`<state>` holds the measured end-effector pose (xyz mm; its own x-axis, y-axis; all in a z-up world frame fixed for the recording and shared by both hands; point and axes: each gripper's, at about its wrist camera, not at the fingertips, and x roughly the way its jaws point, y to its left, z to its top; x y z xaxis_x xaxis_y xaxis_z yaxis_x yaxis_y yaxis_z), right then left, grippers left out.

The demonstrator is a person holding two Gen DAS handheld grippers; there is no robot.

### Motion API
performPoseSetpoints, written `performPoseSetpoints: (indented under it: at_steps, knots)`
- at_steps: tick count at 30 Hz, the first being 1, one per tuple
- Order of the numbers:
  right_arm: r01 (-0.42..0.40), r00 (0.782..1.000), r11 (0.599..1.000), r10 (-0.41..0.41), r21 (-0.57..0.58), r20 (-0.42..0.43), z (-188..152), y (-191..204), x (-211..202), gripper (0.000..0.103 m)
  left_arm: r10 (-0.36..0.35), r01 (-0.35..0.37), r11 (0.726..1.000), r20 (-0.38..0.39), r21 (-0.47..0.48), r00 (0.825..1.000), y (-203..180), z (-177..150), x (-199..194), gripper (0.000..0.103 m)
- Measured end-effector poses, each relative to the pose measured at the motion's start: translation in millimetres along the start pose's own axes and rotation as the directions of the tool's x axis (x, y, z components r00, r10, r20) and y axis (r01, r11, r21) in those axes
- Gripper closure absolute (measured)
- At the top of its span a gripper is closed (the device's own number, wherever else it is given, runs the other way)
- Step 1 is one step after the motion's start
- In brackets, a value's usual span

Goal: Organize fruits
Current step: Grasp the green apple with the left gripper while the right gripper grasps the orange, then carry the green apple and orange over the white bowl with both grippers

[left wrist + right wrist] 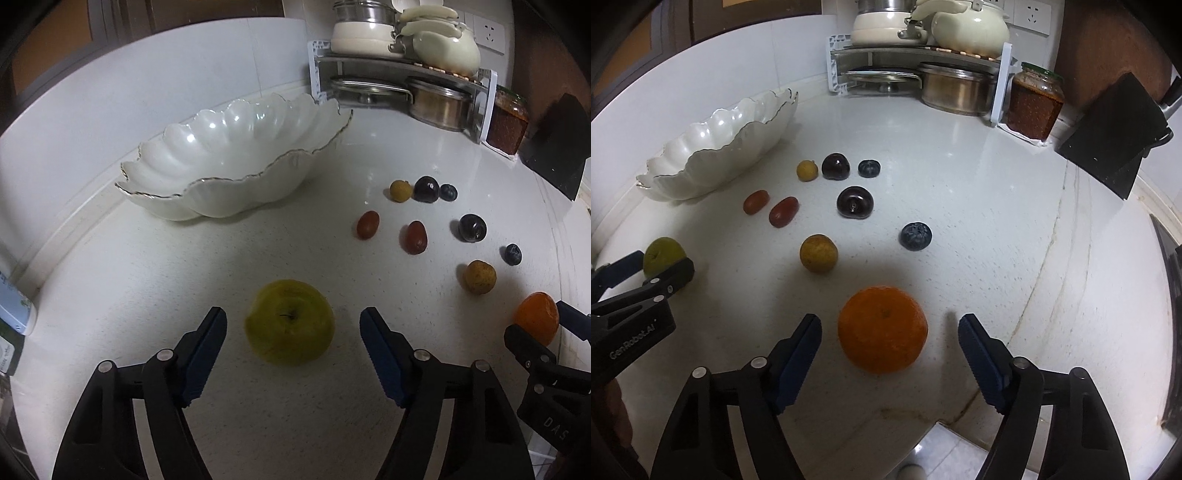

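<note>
On the white countertop (110,280), the green apple (290,326) sits between the spread fingers of the left gripper (293,347), with a clear gap on each side — nothing is pinched yet. The right gripper (890,350) straddles the orange (882,328) the same way, jaws wide and not touching the peel. Beyond them the smaller fruits lie scattered: two yellow-brown ones (819,253), two red oval fruits (783,211), two dark plums (855,202) and two blueberries (916,236), all apart from one another or just beside. The scalloped white bowl (221,184) stands empty at the back left, near the wall. By my reading the sorting has barely begun — every fruit is still on the counter, and both grasps remain to be closed.
</note>
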<state>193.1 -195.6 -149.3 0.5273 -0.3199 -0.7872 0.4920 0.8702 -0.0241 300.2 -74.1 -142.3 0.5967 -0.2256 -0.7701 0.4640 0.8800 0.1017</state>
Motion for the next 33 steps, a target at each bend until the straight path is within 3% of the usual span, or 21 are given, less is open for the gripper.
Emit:
performPoseSetpoints:
  at_steps: [2,10,12,20,33]
  knots:
    - [0.0,1.0,1.0,0.0,0.0,-0.005,-0.2,-0.3,1.7,0.031,-0.004,0.004,1.0,-0.005,-0.003,1.0,-0.3,0.0,2.8,0.032]
    - [-0.02,1.0,1.0,0.019,-0.009,-0.014,-0.4,1.7,4.2,0.047,-0.004,0.004,1.0,-0.027,-0.022,1.0,3.4,-0.3,8.6,0.054]
    - [-0.024,1.0,1.0,0.024,-0.011,-0.013,0.2,2.0,4.1,0.056,-0.006,0.005,1.0,-0.027,-0.03,1.0,5.6,-0.3,8.5,0.055]
    - [-0.045,0.999,0.999,0.045,-0.022,-0.01,2.0,2.3,1.5,0.058,-0.026,0.025,0.999,-0.027,-0.021,0.999,3.4,-2.5,4.3,0.055]
    - [-0.098,0.992,0.992,0.104,-0.076,0.076,11.3,14.6,-28.5,0.058,-0.043,0.044,0.999,0.032,-0.016,0.999,8.4,1.2,-29.5,0.055]
